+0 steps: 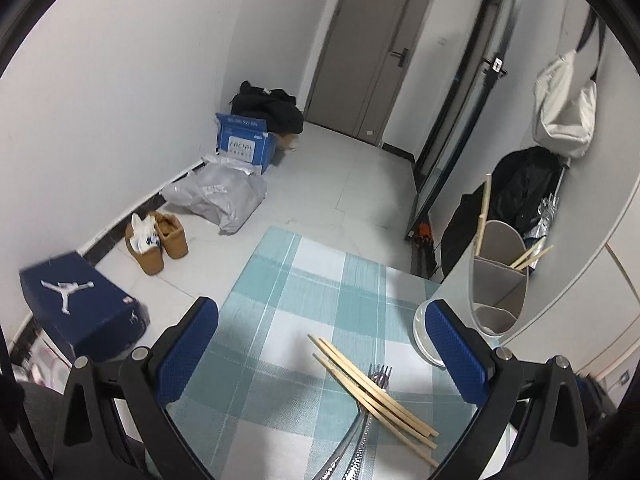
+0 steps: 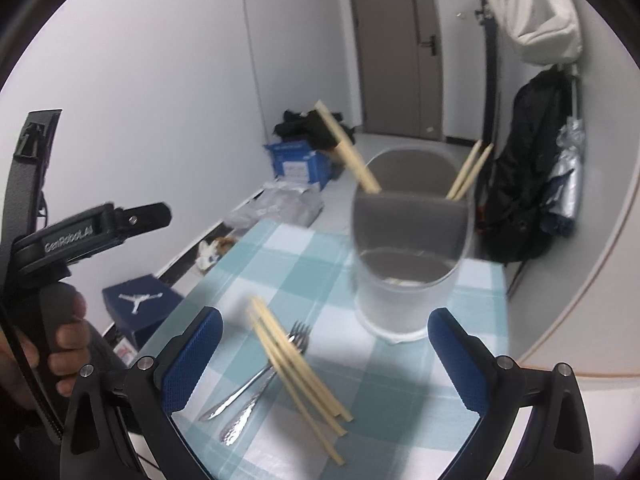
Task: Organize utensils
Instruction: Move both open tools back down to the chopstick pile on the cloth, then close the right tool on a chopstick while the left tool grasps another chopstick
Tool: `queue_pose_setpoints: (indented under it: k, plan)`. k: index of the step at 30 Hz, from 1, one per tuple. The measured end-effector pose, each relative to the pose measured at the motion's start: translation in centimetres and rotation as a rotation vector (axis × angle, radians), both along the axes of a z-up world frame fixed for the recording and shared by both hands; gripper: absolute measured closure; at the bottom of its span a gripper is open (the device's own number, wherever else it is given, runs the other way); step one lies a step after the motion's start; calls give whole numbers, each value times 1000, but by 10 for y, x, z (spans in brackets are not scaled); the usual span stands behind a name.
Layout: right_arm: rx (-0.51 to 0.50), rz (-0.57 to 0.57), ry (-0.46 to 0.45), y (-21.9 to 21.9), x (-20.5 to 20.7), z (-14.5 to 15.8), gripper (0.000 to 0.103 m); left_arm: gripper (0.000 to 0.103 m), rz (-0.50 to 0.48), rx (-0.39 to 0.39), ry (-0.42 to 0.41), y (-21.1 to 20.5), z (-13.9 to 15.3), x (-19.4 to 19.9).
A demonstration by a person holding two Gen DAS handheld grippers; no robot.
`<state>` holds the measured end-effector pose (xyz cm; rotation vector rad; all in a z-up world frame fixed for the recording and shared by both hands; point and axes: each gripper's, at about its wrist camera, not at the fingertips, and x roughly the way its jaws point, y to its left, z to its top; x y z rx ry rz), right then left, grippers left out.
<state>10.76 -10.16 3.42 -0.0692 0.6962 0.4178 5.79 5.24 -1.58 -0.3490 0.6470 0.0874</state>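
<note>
Three wooden chopsticks (image 1: 374, 390) lie across two metal forks (image 1: 378, 380) on the checked tablecloth (image 1: 280, 300). My left gripper (image 1: 320, 344) is open and empty above them. In the right wrist view the chopsticks (image 2: 298, 372) and forks (image 2: 260, 380) lie between the open, empty fingers of my right gripper (image 2: 324, 344). A grey and white divided utensil holder (image 2: 410, 256) stands behind them with chopsticks (image 2: 348, 152) in its back compartment. It also shows in the left wrist view (image 1: 500, 276) at the right.
The left gripper's handle and the hand on it (image 2: 60, 280) are at the left. On the floor lie a blue shoe box (image 1: 84, 304), brown shoes (image 1: 156, 240), a plastic bag (image 1: 220, 196) and a blue carton (image 1: 244, 144). A black backpack (image 2: 528, 168) leans by the wall.
</note>
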Motion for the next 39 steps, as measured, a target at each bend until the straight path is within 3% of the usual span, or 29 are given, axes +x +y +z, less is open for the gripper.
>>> queue_pose_setpoints:
  k: [5, 8, 18, 23, 27, 39]
  plan:
    - [-60, 16, 37, 14, 6, -22, 0, 2, 51, -4, 19, 10, -22, 0]
    - [-76, 29, 67, 20, 14, -35, 0, 2, 50, -40, 92, 18, -39, 3]
    - [-140, 74, 171, 53, 59, -73, 2, 2, 84, -4, 295, 32, -65, 17]
    - [-184, 135, 178, 72, 76, -83, 12, 2, 106, -31, 286, 44, -65, 15]
    - [-237, 157, 221, 88, 95, -99, 31, 2, 110, -52, 294, 51, -69, 17]
    - [-342, 298, 302, 118, 113, -118, 68, 2, 83, -134, 278, 60, -69, 22]
